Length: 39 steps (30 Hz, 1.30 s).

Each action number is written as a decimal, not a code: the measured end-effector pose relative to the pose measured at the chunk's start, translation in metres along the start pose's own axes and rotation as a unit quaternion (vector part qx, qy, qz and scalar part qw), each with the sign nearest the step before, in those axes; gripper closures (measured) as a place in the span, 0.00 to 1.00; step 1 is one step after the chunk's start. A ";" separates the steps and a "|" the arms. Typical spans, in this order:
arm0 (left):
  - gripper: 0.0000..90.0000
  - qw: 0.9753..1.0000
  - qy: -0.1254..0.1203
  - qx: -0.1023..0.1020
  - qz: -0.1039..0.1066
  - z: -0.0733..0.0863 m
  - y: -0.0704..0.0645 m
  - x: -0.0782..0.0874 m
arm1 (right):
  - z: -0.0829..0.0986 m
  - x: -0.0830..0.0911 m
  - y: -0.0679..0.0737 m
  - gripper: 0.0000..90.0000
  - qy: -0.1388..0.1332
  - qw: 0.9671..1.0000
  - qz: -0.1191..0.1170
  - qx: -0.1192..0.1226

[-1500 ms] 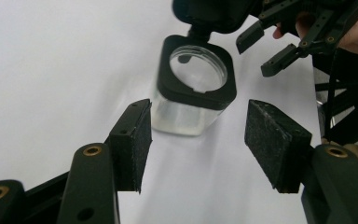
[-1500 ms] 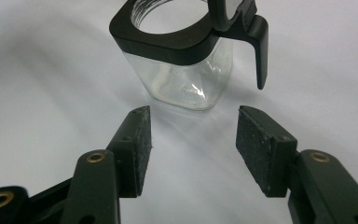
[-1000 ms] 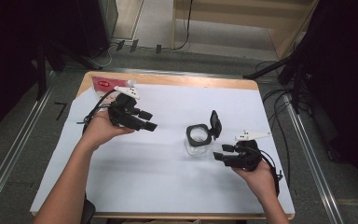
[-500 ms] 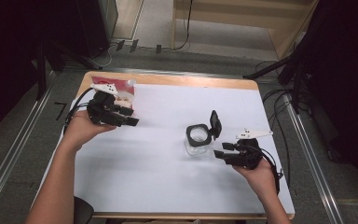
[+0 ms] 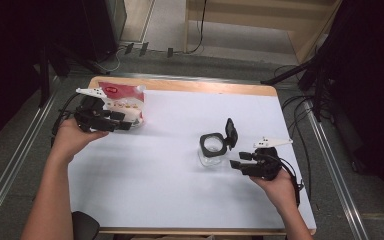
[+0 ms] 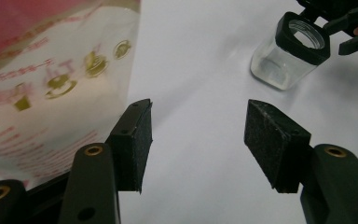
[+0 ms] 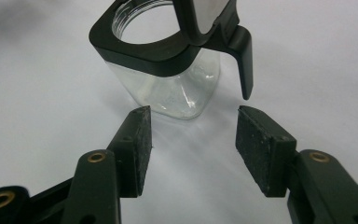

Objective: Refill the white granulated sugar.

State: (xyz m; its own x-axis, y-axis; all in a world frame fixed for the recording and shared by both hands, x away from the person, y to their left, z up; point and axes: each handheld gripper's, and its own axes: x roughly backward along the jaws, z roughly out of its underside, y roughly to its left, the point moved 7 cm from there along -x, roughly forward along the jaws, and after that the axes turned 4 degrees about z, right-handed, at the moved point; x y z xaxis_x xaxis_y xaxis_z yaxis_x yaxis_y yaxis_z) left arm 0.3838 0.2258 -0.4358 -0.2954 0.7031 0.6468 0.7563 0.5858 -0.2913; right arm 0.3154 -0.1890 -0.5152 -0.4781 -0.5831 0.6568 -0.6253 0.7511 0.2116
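Left gripper (image 5: 122, 125) now beside half-hidden pouch (image 5: 127, 102), jaws parted; right gripper (image 5: 236, 164) gaping near jar (image 5: 212, 150).

Landmark: jar (image 5: 213, 150).

- Jar stood upright on table (image 5: 180, 200), right of centre, hinged lid (image 5: 230, 133) raised at its far right side.
- Right gripper (image 5: 237, 163) lay just right of jar and nearer the person, jaws spread, pointing at jar, not touching.
- Pouch (image 5: 125, 102) sat well left of jar and farther back, near table's far left corner.
- Left gripper (image 5: 128, 124) sat well left of jar, just beside pouch's near edge, jaws spread.
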 end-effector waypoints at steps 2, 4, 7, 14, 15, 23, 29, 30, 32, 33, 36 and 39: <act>0.47 1.000 -0.007 0.007 -0.003 0.002 0.004 0.006 | -0.001 -0.001 0.001 0.51 0.002 1.000 -0.003 0.000; 0.46 1.000 -0.014 0.014 -0.012 0.005 0.009 0.013 | -0.001 -0.003 0.002 0.51 0.003 1.000 -0.005 0.003; 0.42 0.999 -0.023 0.024 -0.027 0.009 0.020 0.022 | -0.001 -0.005 0.003 0.50 0.005 1.000 -0.009 0.005; 0.42 0.998 -0.029 0.031 -0.043 0.011 0.032 0.031 | -0.001 -0.008 0.004 0.50 0.008 1.000 -0.012 0.010; 0.42 0.998 -0.031 0.034 -0.050 0.012 0.035 0.034 | -0.001 -0.008 0.003 0.50 0.008 1.000 -0.011 0.009; 0.42 0.995 -0.053 0.037 -0.075 0.008 0.053 0.044 | 0.003 -0.004 0.000 0.51 0.009 1.000 -0.006 0.003; 0.40 0.994 -0.050 0.044 -0.082 0.004 0.067 0.042 | 0.005 -0.002 -0.002 0.51 0.008 1.000 -0.001 0.000; 0.39 0.994 -0.057 0.043 -0.081 0.002 0.071 0.039 | 0.006 -0.002 -0.002 0.51 0.009 1.000 0.000 -0.002; 0.38 0.995 -0.055 0.045 -0.077 0.000 0.074 0.036 | 0.008 -0.001 -0.003 0.51 0.011 1.000 0.003 -0.006; 0.38 0.995 -0.055 0.037 -0.079 -0.002 0.077 0.034 | 0.008 -0.001 -0.003 0.51 0.011 1.000 0.003 -0.007; 0.38 0.996 -0.062 0.024 -0.067 -0.006 0.080 0.029 | 0.011 -0.001 -0.003 0.51 0.012 1.000 0.004 -0.007; 0.38 0.996 -0.062 0.025 -0.058 -0.011 0.082 0.025 | 0.013 0.000 -0.003 0.51 0.013 1.000 0.007 -0.008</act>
State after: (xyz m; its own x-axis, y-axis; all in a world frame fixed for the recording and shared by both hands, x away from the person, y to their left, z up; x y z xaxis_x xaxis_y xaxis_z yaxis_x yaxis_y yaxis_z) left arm 0.4446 0.2875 -0.4359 -0.4518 0.6715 0.5874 0.6829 0.6840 -0.2566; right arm 0.3094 -0.1958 -0.5249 -0.4709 -0.5644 0.6780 -0.6080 0.7645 0.2142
